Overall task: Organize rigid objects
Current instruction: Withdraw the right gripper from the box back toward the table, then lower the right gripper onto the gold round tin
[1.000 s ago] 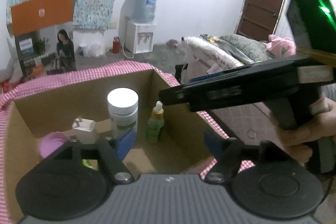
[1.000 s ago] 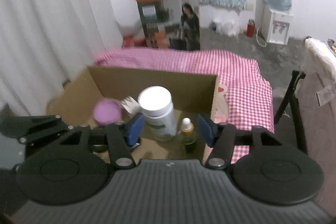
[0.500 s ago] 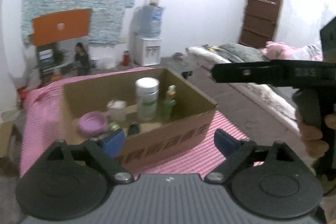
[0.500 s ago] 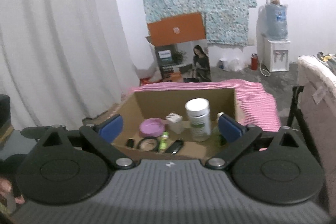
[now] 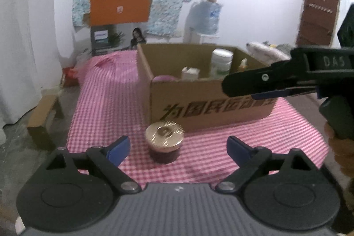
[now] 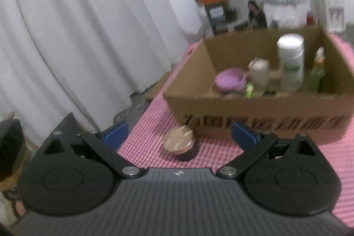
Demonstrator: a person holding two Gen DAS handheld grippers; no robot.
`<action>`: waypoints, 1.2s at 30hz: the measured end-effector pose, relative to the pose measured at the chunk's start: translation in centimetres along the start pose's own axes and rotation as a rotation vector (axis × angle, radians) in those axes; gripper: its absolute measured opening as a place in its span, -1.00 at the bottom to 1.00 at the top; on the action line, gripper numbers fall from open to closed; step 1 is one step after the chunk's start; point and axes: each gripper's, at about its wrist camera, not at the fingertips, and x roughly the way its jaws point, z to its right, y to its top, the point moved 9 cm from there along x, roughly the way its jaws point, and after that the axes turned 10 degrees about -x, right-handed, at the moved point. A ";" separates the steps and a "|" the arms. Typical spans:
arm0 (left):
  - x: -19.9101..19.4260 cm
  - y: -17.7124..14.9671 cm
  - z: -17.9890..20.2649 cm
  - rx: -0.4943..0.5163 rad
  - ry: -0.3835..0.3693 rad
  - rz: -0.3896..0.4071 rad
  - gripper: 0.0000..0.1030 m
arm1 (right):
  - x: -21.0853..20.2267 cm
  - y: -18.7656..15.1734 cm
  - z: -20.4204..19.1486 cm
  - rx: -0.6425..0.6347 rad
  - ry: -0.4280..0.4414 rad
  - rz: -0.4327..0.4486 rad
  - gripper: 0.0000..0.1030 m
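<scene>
Between my left gripper point(image 5: 178, 147)'s wide-spread, empty fingers, a dark jar point(image 5: 164, 142) with a gold lid stands on the pink checked cloth point(image 5: 106, 107), just before the cardboard box point(image 5: 210, 107)'s printed front wall. My right gripper point(image 6: 179, 135) gapes empty too. Beyond, the box holds a white bottle point(image 6: 290, 62), a green dropper point(image 6: 317, 73) and a purple bowl point(image 6: 230, 79).

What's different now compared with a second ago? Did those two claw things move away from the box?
Yes. Both pulled back from over the cardboard box, so a gold-lidded jar on the pink checked cloth now shows ahead of the left gripper and right gripper. Both remain open and empty. The white-capped bottle, dropper bottle and purple bowl stayed in the box.
</scene>
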 end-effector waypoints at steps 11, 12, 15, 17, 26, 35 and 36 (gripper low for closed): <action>6.7 -1.9 -2.2 0.067 0.080 -0.039 0.57 | 8.1 -1.9 1.3 0.086 0.025 -0.141 0.72; 7.1 -1.9 -2.3 0.065 0.076 -0.045 0.53 | 8.8 -1.9 1.2 0.086 0.035 -0.150 0.61; 8.0 -2.0 -2.3 0.044 0.059 -0.061 0.32 | 10.6 -1.9 1.5 0.090 0.062 -0.176 0.32; 8.4 -2.0 -2.2 0.029 0.037 -0.070 0.14 | 11.6 -2.0 1.6 0.093 0.078 -0.193 0.12; 8.7 -2.3 -0.4 0.036 -0.028 -0.094 0.12 | 12.1 -3.3 3.1 0.147 0.095 -0.233 -0.03; 9.3 -3.7 4.9 0.144 -0.125 -0.124 0.18 | 7.3 -5.9 6.4 0.243 0.030 -0.213 0.13; 9.4 -4.0 5.6 0.160 -0.136 -0.128 0.19 | 6.8 -6.2 6.9 0.250 0.014 -0.210 0.19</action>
